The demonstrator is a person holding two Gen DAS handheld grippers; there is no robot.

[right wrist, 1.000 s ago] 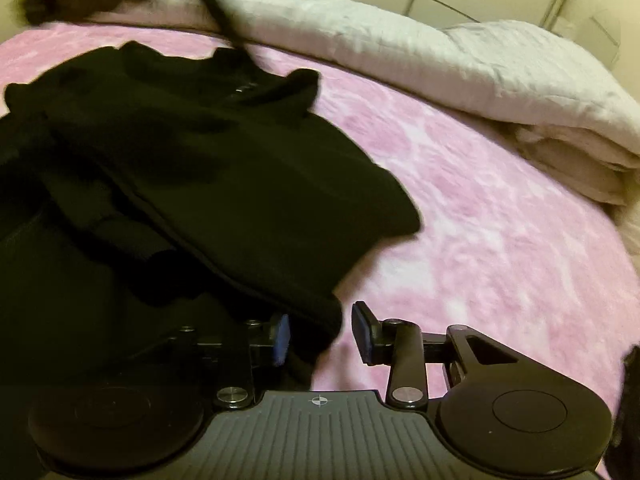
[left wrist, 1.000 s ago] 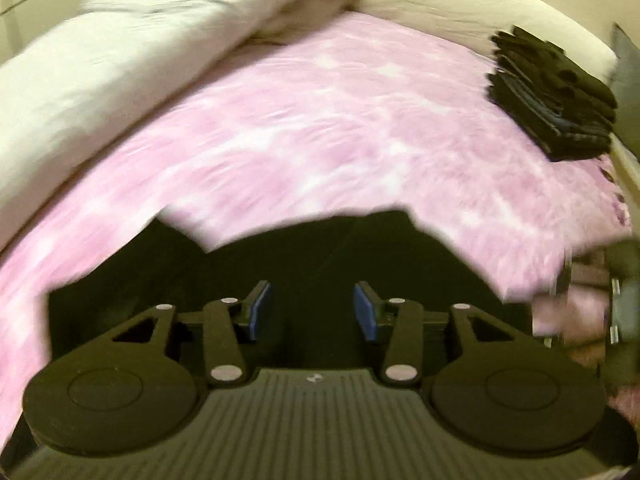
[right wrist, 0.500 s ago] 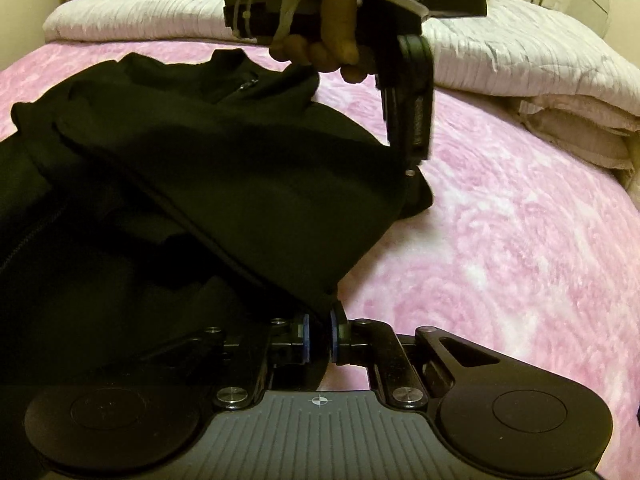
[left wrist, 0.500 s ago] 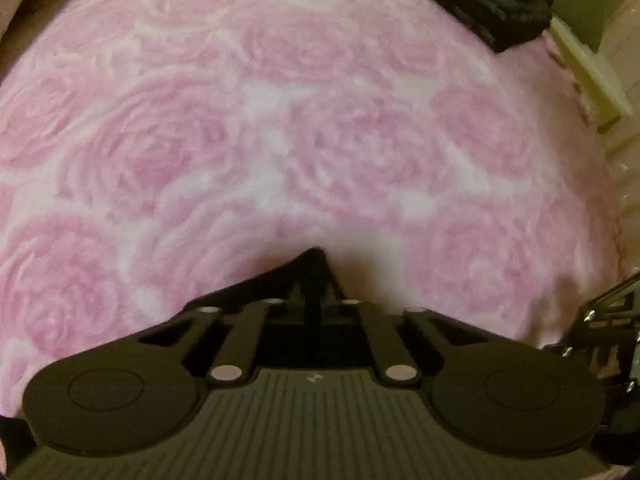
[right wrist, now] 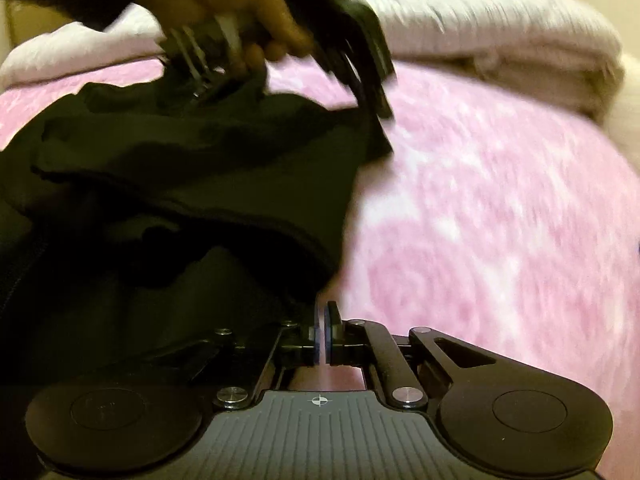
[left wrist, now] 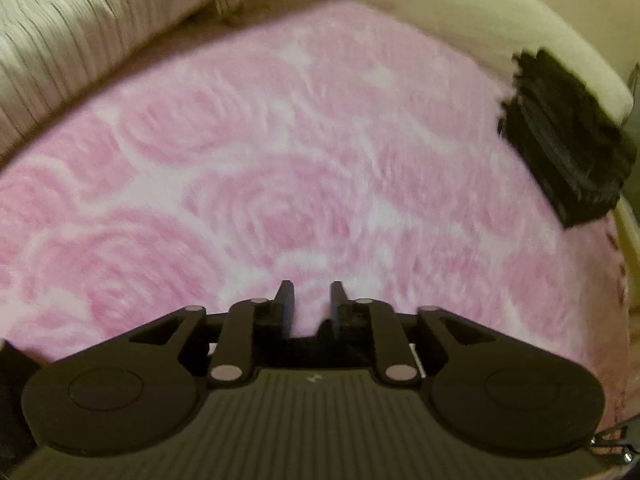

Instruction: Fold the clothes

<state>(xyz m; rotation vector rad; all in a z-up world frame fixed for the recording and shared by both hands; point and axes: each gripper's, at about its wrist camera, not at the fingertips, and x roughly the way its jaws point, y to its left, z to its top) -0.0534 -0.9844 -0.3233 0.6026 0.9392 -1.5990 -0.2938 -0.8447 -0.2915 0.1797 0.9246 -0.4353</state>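
Starting at the right tool (right wrist: 323, 330): its jaws are pressed together, and the near hem of the black garment (right wrist: 192, 184) is running down right to them. Whether cloth is actually pinched between the pads, I cannot tell; the fabric edge is dark against the left finger and the tips are blurred.

Moving out to the left tool (left wrist: 310, 304): in its own view the jaws are opening, with only pink blanket (left wrist: 280, 168) showing through the gap and a dark scrap of fabric sitting low at the root of the fingers. From the right wrist view it is hanging over the far corner of the garment, carried by the person's hand (right wrist: 224, 4), fingertips pointing down at the cloth's far right corner.

The garment itself is lying rumpled on the pink rose-patterned blanket on the bed, spread across the left half of the right wrist view. A stack of dark folded clothes (left wrist: 568, 140) is waiting at the far right edge, beside a cream pillow (left wrist: 480, 28); a white quilt (right wrist: 500, 12) is piled along the back.

My read: this is the laying-out step, the left side letting its corner go. Next move probably calls for tugging the hem flat before the first fold.

No brand, label or writing is legible; everything is too smeared.
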